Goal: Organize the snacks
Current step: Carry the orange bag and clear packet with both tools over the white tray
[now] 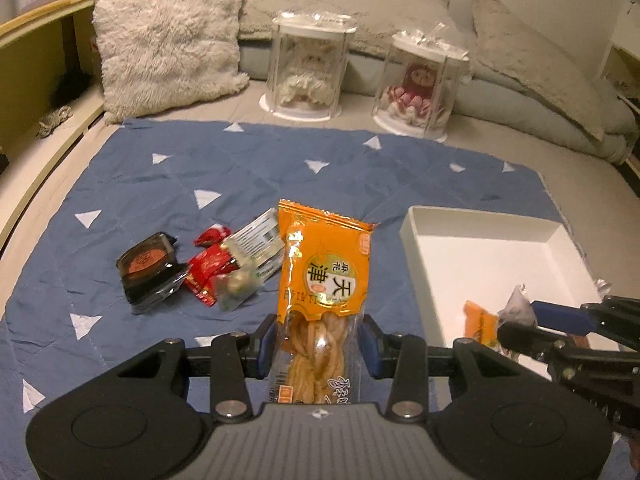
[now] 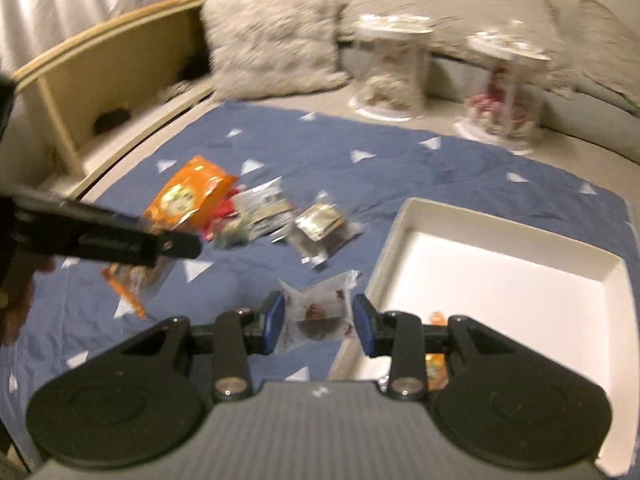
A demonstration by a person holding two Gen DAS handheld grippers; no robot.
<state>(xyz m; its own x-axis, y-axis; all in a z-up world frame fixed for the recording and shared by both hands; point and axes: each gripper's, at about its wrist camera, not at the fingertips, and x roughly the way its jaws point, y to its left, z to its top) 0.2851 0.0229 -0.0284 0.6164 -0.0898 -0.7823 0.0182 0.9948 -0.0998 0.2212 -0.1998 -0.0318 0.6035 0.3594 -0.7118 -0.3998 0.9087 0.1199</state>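
Carrying two snacks at once, I had my left tongs [image 1: 320, 354] clenched on the long orange packet of twisted fried dough [image 1: 324, 280], which stood upright between the pads, and my right tongs [image 2: 320, 326] grasping a small clear-wrapped round brown sweet [image 2: 318, 316]. To do this step well, I judged each load should clear the near wall of the shallow white cardboard box [image 2: 500, 288] before letting go. The box lay just right of both tongs, with one orange wrapper [image 1: 480, 322] already inside. Left of my left tongs, the black-wrapped cake [image 1: 146, 266], red candies [image 1: 208, 266] and a silvery packet [image 1: 256, 248] lay on the blue triangle-patterned quilt [image 1: 160, 184], leaving open room beyond.
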